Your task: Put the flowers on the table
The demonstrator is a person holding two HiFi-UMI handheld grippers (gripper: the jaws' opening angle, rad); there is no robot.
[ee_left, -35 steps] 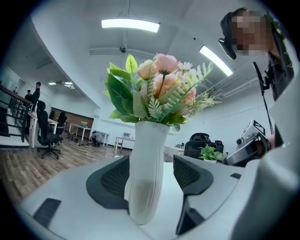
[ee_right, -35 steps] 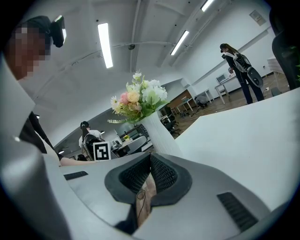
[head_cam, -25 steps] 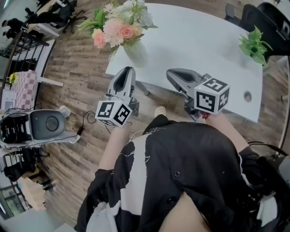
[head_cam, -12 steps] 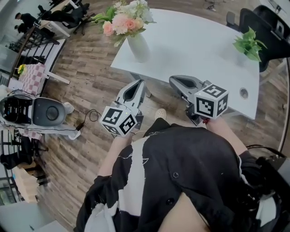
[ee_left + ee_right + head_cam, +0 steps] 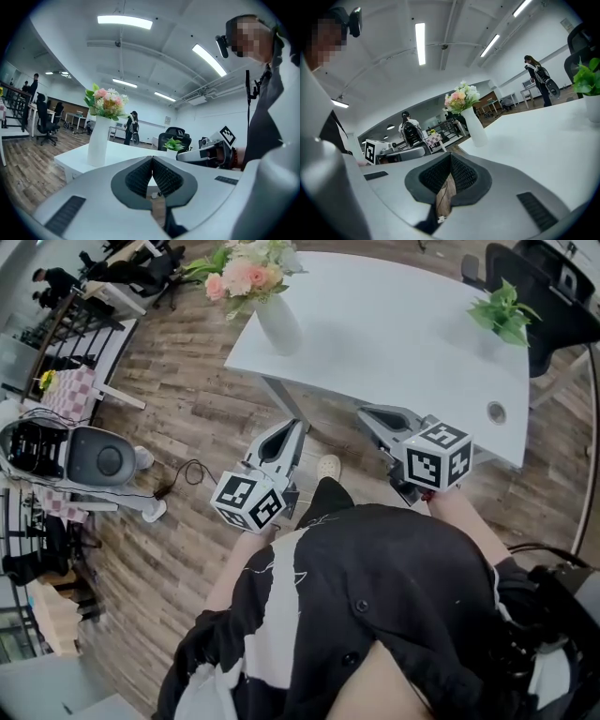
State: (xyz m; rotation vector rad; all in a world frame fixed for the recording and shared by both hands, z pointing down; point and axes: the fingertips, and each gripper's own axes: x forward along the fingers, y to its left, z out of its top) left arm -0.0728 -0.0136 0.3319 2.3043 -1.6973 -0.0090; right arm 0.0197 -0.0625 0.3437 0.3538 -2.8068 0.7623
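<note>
The flowers (image 5: 246,270) already stand in their white vase (image 5: 279,326) on the table (image 5: 403,334) at upper left, which seems to be why the left gripper (image 5: 292,432) and right gripper (image 5: 370,416) hang short of its edge, jaws pressed together on nothing.

Person wears a black top (image 5: 403,568) with small dark buttons (image 5: 360,605) and a white panel (image 5: 281,606) left of the buttons. Dark red bead bracelet (image 5: 233,157) on the right wrist. Left tongs (image 5: 296,427) and right tongs (image 5: 362,414) have light grey shells and black ribbed pads (image 5: 140,176). Each carries a white cube (image 5: 248,501) with black square markers on the end nearer the buttons.
</note>
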